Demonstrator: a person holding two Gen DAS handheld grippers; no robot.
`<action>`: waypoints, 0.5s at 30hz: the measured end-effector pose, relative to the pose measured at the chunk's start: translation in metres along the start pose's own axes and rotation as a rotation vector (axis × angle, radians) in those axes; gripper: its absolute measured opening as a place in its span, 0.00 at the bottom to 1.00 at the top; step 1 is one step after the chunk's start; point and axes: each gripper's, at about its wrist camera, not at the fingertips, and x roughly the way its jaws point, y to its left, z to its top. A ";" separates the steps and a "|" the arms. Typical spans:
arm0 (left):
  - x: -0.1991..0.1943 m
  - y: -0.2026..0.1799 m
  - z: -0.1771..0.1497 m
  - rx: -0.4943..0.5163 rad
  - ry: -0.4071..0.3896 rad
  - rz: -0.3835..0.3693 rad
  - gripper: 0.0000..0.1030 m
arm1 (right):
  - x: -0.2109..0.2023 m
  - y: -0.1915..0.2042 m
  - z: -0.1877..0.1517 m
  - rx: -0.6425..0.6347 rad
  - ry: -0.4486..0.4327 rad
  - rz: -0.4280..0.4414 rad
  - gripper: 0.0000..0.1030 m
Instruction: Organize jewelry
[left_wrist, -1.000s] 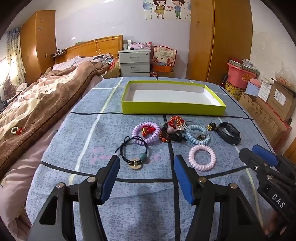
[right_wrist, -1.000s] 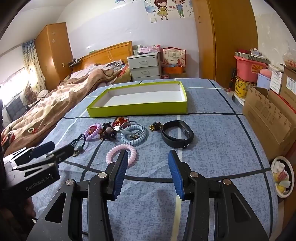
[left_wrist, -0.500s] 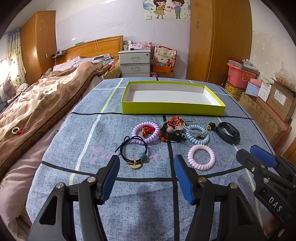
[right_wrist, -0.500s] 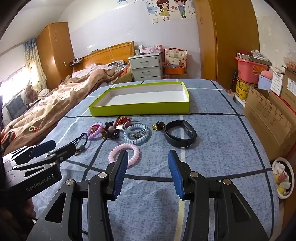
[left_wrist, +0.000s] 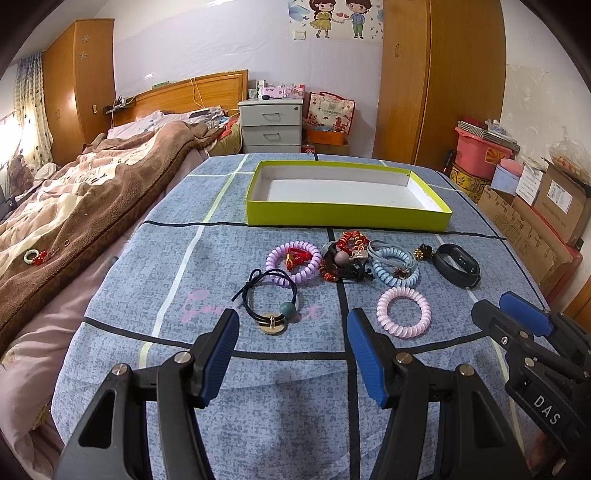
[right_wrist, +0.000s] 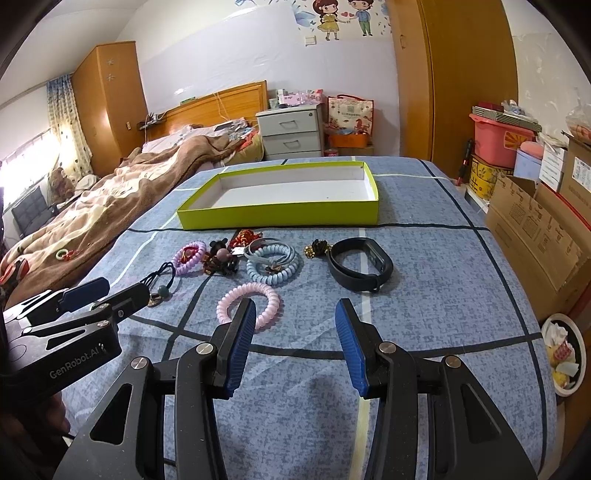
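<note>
From the left wrist camera, the left hand-held gripper (left_wrist: 292, 352) hangs above the blue checked bedspread (left_wrist: 155, 266) with its blue-padded jaws spread wide and nothing between them. Just beyond its tips lies a black hair tie (left_wrist: 271, 293) carrying a green bead and a round gold charm. Further on, a row of jewelry stretches across the bed: a purple spiral band (left_wrist: 294, 261) with a red piece inside it, a tangle of red and dark beaded pieces (left_wrist: 345, 258), a light blue spiral band (left_wrist: 395, 267), a small gold-and-black ornament (left_wrist: 423, 253), and a black wristband (left_wrist: 458, 265). A pink spiral band (left_wrist: 403, 312) lies nearer, right of the left gripper's tips. Behind the row sits a shallow yellow-green box (left_wrist: 347, 216) with a white, bare interior. The right hand-held gripper (left_wrist: 517, 321) juts in from the right edge, close to the pink band.

From the right wrist camera, the right hand-held gripper (right_wrist: 295, 332) is likewise spread apart and holding nothing. Its left pad overlaps the near edge of the pink spiral band (right_wrist: 247, 299) in this view; whether it touches is unclear. The black wristband (right_wrist: 360, 264) lies ahead and slightly right, the light blue spiral band (right_wrist: 273, 264) ahead and left. The yellow-green box (right_wrist: 280, 214) sits beyond them. The left hand-held gripper (right_wrist: 110, 291) enters from the left, its tips by the black hair tie (right_wrist: 162, 280).
</note>
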 end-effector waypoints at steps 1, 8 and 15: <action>0.000 0.000 0.000 -0.002 0.001 0.001 0.61 | 0.000 0.000 0.000 0.000 -0.001 0.001 0.45; -0.001 0.000 0.000 -0.002 0.000 0.003 0.61 | 0.000 0.000 0.000 0.000 -0.001 0.003 0.44; -0.002 -0.001 0.000 -0.001 -0.001 0.002 0.61 | 0.000 0.000 -0.001 -0.001 -0.002 0.002 0.44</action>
